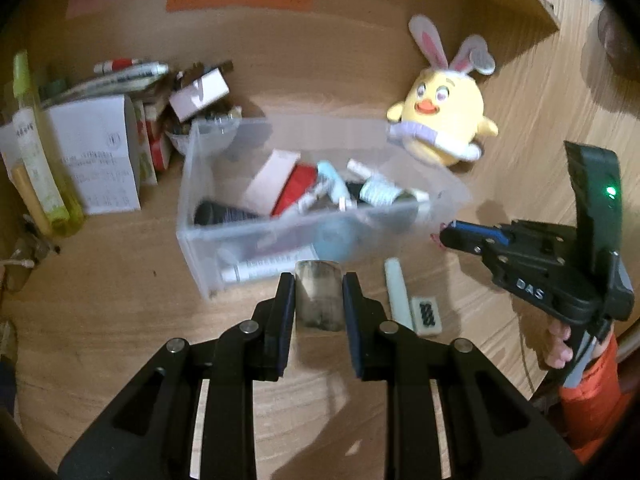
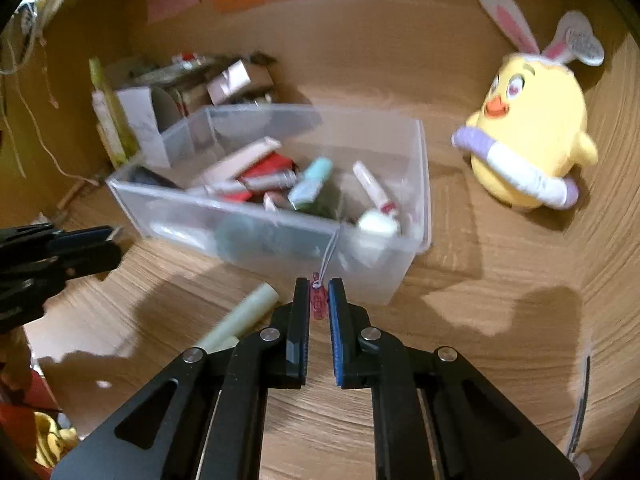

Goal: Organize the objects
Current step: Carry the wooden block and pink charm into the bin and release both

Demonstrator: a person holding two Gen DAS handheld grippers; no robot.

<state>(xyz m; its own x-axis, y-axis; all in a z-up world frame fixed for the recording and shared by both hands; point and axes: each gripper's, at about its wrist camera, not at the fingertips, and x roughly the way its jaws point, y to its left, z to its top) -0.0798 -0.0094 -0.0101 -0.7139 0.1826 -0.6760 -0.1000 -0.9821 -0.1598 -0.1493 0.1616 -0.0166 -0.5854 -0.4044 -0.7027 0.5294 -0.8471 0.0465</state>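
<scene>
Left gripper [image 1: 319, 294]: jaws clamped on a small cylindrical jar [image 1: 319, 299], grey and smudged, held upright between the two pads, above the wooden tabletop [image 1: 120, 300].
Right gripper [image 2: 319, 300]: jaws drawn together on a small pink charm [image 2: 318, 302]; a thin white cord [image 2: 329, 254] runs from the charm forward toward the bin wall.
Clear plastic bin [image 1: 188, 184]: directly ahead of both sets of jaws, resting on the tabletop; its near wall lies just beyond the left jaw tips.
Bin contents: mixed small items, among them a white marker [image 1: 266, 269] along the near wall, a red packet [image 1: 296, 188], a pale card [image 1: 272, 178] and a teal round object [image 1: 334, 238]; motion blur hides finer detail.
Pale green stick [image 1: 398, 294]: on the tabletop just right of the left jaws; in the right wrist view it lies just left of the right jaws.
Mahjong tile [image 1: 427, 314]: flat on the tabletop, just beside the green stick, to the right of the left jaws.
Plush chick with rabbit ears [image 2: 532, 132]: upright, ahead and well right of the right jaws, beyond the bin's right end.
Clutter pile [image 1: 120, 120]: boxes, markers and a green bottle [image 1: 36, 148], ahead and left of the left jaws, behind the bin.
Person: fingers [image 1: 560, 344] and an orange sleeve [image 1: 592, 400] below the right gripper's handle.
</scene>
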